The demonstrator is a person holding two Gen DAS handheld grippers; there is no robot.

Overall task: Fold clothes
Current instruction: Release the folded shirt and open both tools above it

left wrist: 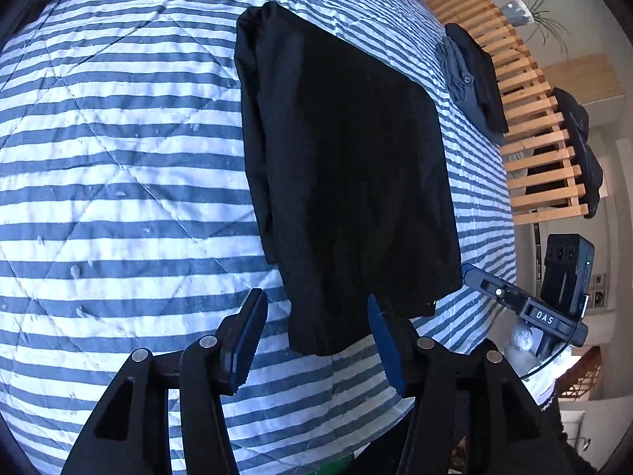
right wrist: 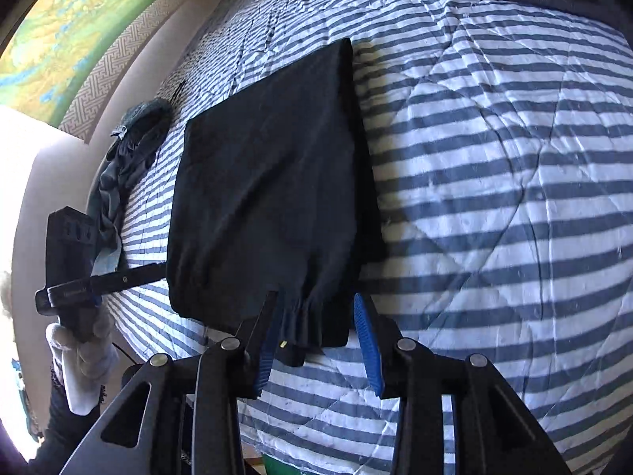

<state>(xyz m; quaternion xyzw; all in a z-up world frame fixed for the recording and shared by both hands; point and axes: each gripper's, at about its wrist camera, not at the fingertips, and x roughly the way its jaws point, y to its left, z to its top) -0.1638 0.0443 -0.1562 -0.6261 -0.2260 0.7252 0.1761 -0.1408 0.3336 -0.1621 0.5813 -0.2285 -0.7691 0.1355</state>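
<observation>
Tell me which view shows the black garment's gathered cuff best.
Right wrist view: the black garment shows its gathered cuff between the open right gripper fingers. Left wrist view shows only plain dark folds and edges.

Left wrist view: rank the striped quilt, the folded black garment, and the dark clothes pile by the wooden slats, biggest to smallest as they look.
1. Striped quilt
2. Folded black garment
3. Dark clothes pile: it lies farther from the camera, so its true size is unsure.

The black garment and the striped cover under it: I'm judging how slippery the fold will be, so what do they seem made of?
The black garment looks like soft matte woven or knit cloth, probably cotton; its gathered edge hints at elastic. The striped cover looks like quilted cotton: stitched diamond lines, fine crinkles, small pills, no sheen.
</observation>
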